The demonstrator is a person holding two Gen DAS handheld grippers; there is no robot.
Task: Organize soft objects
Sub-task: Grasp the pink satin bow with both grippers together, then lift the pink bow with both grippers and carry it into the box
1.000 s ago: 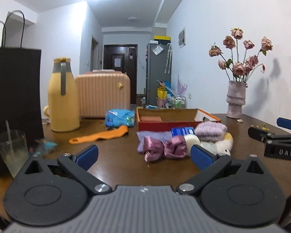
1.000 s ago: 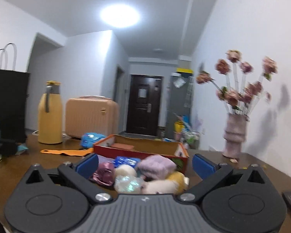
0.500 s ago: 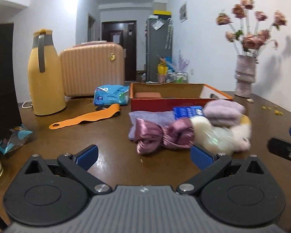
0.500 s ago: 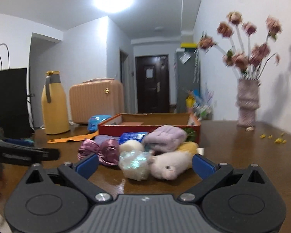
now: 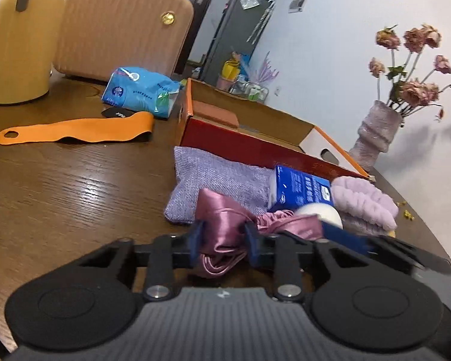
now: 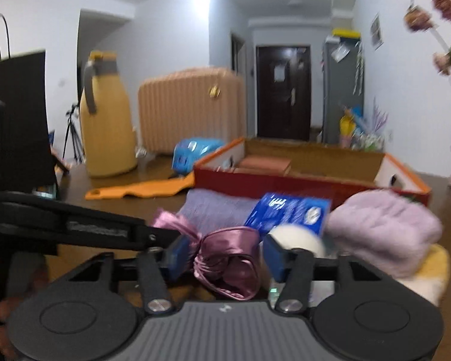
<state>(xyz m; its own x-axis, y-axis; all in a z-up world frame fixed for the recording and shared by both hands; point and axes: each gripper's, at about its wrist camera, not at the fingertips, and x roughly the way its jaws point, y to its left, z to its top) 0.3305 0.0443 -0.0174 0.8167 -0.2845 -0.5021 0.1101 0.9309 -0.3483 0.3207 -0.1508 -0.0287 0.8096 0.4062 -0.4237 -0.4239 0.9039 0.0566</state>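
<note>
A pink satin bow [image 5: 222,213] lies at the front of a pile of soft things on the brown table [image 5: 75,186]. My left gripper [image 5: 224,240] is closing, and its pads squeeze the bow's left loop. My right gripper [image 6: 225,255] is closing around the bow's [image 6: 231,240] right loop, which nearly fills the gap; a sliver shows at the right pad. Behind are a lilac knitted cloth [image 5: 213,177], a blue tissue pack [image 5: 300,188], a white ball [image 5: 318,213] and a fluffy lilac piece [image 5: 363,201]. An open red box [image 5: 240,144] stands just beyond.
A yellow jug [image 5: 18,39], a pink ribbed case [image 5: 120,30], a blue packet [image 5: 141,90] and an orange strip [image 5: 75,129] sit at the back left. A vase of dried roses [image 5: 375,135] stands at the right. A black bag [image 6: 15,120] stands at the far left.
Both grippers have moved forward and down to the pile and narrowed from wide open around the pink bow. The left view has tilted.
</note>
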